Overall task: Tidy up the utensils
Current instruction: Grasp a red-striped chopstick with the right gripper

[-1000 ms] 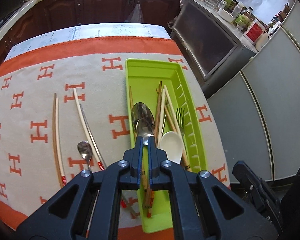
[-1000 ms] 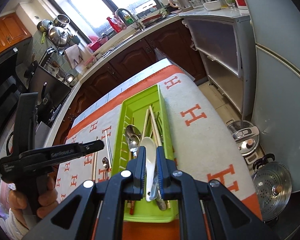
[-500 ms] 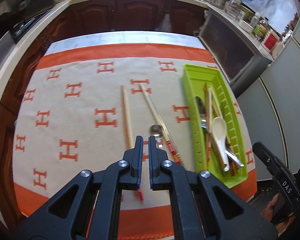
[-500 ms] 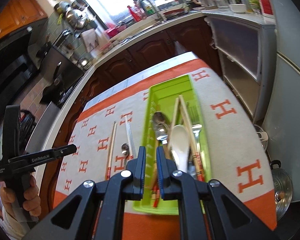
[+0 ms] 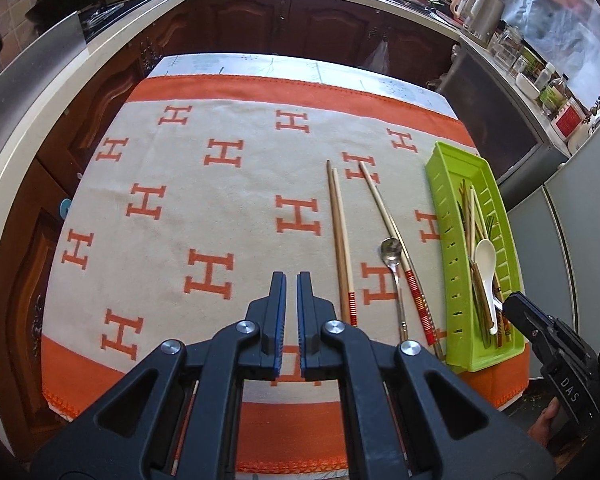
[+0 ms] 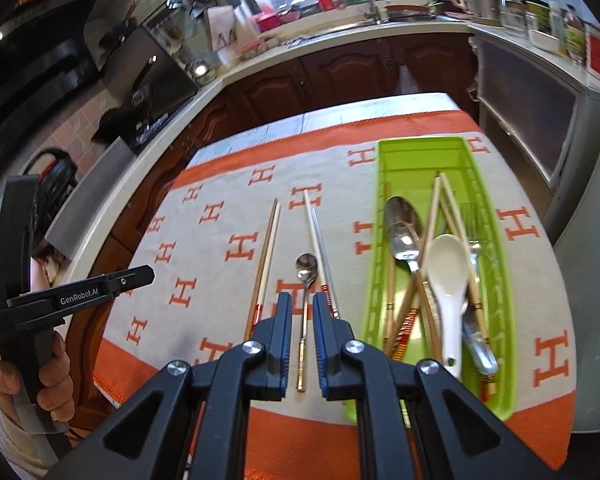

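My left gripper (image 5: 291, 280) hangs over bare cloth, jaws together with only a thin slit between the pads, nothing in them. My right gripper (image 6: 302, 300) has its jaws a narrow gap apart, empty; the small metal spoon (image 6: 306, 276) shows through that gap on the cloth below, not touched.

Loose on the orange-and-cream H-pattern cloth (image 5: 220, 200): one pair of wooden chopsticks (image 5: 340, 240) with red-banded ends, one second chopstick pair (image 5: 392, 240) angled just right of it, and the one small spoon between the two pairs at their near ends.

The green utensil tray (image 6: 496, 320) sits at the cloth's right side. In it I count two metal spoons (image 6: 400, 224) overlapping, one white ceramic soup spoon (image 6: 446, 272), one fork (image 6: 470, 220), and several chopsticks crossed under them; exact chopstick count not readable.

My left hand (image 6: 48, 372) grips its handle at the left edge of the right wrist view.
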Demonstrator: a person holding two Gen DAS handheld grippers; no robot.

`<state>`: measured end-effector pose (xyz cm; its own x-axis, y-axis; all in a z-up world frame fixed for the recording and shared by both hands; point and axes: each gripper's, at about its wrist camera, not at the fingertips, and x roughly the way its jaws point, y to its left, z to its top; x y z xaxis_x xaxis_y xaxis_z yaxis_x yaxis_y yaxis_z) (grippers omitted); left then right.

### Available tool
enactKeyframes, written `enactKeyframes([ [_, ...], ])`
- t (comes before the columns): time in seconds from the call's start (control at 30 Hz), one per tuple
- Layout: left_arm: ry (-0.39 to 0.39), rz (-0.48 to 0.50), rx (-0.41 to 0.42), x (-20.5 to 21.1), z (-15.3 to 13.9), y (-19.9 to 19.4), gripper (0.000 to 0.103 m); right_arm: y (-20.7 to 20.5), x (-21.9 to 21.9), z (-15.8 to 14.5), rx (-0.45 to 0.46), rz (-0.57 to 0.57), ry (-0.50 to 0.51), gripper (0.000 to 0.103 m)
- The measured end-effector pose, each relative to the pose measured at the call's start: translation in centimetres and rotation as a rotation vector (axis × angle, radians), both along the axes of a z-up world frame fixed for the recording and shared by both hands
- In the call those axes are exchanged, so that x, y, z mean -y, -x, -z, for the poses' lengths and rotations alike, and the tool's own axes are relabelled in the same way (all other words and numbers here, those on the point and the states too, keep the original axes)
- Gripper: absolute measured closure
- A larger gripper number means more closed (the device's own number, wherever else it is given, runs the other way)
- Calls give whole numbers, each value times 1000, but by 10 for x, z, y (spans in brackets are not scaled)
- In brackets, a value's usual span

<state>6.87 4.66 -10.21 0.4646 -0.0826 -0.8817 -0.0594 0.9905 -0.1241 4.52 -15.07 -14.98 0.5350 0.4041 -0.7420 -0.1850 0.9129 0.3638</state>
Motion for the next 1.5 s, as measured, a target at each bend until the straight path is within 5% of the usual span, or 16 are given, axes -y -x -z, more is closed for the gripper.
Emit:
enactKeyframes([
  [0.77,33,-61,-61,-66,55,-8,101,-39,-82,77,-231,-109,124,93],
  [1.13,48,-51,-95,-70,74,-15,101,-47,-95,80,-220,-113,167,90],
  [1.5,45,-29,-107,-60,80,-19,101,-62,-120,81,-73,-104,321,90],
])
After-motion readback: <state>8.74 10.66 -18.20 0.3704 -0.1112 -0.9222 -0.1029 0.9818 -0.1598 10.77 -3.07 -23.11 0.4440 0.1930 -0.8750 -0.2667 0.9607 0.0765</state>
